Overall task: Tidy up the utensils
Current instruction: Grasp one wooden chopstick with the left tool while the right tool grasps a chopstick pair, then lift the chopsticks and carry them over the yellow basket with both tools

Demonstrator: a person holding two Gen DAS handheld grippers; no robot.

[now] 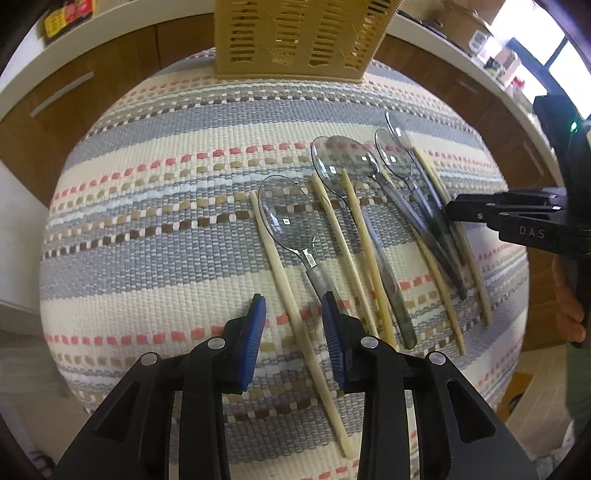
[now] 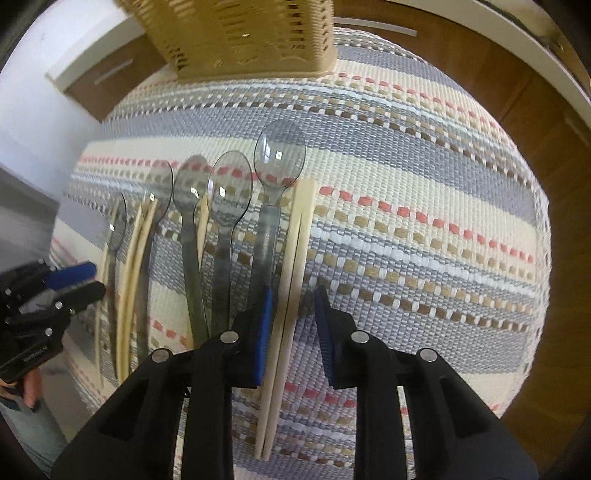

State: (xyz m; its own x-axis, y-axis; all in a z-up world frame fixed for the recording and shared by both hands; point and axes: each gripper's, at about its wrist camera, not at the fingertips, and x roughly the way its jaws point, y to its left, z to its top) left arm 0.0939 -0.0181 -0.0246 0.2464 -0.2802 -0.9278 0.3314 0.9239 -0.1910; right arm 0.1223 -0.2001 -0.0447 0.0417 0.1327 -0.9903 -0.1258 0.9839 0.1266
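Both tongs stood apart: left tongs (image 1: 293,317) straddled a chopstick (image 1: 295,280) beside a clear spoon (image 1: 291,221); right tongs (image 2: 293,314) straddled paired chopsticks (image 2: 291,280). Ahead of both, a woven basket (image 1: 295,37) stood on the striped mat (image 1: 147,221).

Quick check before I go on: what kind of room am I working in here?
Most likely a home kitchen or dining area. Clear plastic spoons and chopsticks lie on a striped woven mat, with a slotted utensil basket behind and wooden cabinet fronts under a white counter.
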